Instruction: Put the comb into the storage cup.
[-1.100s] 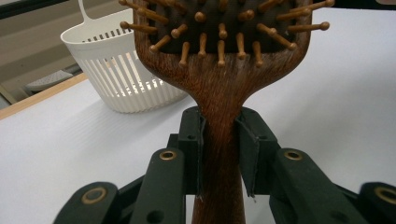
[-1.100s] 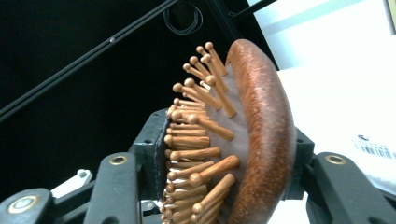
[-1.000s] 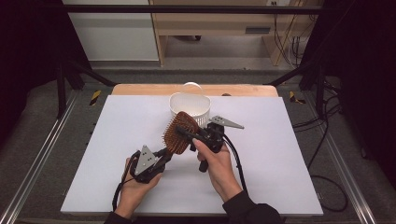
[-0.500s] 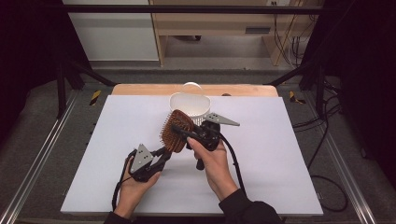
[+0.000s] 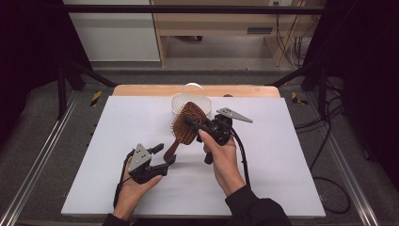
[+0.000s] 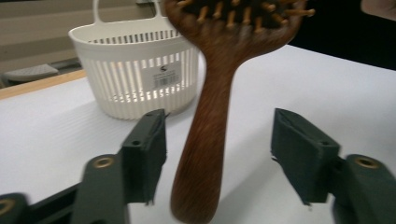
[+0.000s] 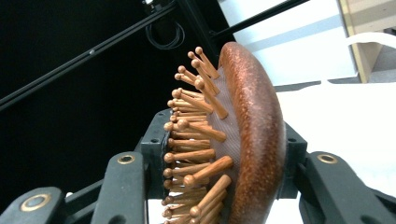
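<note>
A brown wooden hairbrush with wooden pins hangs tilted above the white table, head toward the basket, handle toward the person. My right gripper is shut on the brush head; in the right gripper view its jaws press the pin side and the back of the hairbrush. My left gripper is open, and its jaws have just been opening. The brush handle stands between them, touching neither pad. A white slotted basket sits behind the brush.
The white table top spreads wide to the left and right of both hands. The basket stands near the far edge, by a wooden strip. Dark frame posts and cables lie beyond the table.
The left gripper's jaws have opened and let go of the brush handle. The right gripper keeps its grip on the brush head and has barely moved.
</note>
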### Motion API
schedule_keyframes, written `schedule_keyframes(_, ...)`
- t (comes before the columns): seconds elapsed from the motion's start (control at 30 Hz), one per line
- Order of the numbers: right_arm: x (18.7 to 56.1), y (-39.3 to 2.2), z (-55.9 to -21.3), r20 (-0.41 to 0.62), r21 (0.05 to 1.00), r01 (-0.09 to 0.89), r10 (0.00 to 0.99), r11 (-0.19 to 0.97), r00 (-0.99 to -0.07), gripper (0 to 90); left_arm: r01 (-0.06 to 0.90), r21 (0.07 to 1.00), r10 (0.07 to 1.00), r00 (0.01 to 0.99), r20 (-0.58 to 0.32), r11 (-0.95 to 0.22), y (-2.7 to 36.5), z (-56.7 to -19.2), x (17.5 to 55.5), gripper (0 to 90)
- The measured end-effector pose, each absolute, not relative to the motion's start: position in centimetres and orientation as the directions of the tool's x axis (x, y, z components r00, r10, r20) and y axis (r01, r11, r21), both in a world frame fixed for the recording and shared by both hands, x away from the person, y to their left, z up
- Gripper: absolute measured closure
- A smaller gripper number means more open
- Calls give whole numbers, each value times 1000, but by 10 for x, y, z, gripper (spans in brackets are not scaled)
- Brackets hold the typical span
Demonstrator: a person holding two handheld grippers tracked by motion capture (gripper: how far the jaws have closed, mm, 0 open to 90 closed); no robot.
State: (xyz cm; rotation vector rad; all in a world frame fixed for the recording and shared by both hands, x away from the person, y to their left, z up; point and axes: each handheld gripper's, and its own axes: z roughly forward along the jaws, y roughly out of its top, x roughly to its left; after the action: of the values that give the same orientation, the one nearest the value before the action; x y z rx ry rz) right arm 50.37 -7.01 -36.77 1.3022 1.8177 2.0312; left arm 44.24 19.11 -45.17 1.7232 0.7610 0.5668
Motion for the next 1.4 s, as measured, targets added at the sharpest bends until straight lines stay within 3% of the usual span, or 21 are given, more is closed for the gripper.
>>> schedule_keyframes(0.27,509,-80,-367,518,851,434,607,-295,-603,511,234,963,803,594,-35,-132,212,-454,444,132)
schedule_keyframes(0.4,511,-84,-367,519,851,427,612,-306,-597,510,237,964,824,565,-37,-119,226,-455,440,81)
schedule_keyframes(0.77,520,-90,-369,528,846,425,621,-323,-579,510,240,971,907,413,-85,-18,271,-467,423,60)
schedule_keyframes(1.4,527,-90,-363,543,838,405,630,-365,-556,509,255,966,906,416,-80,-32,281,-471,421,44)
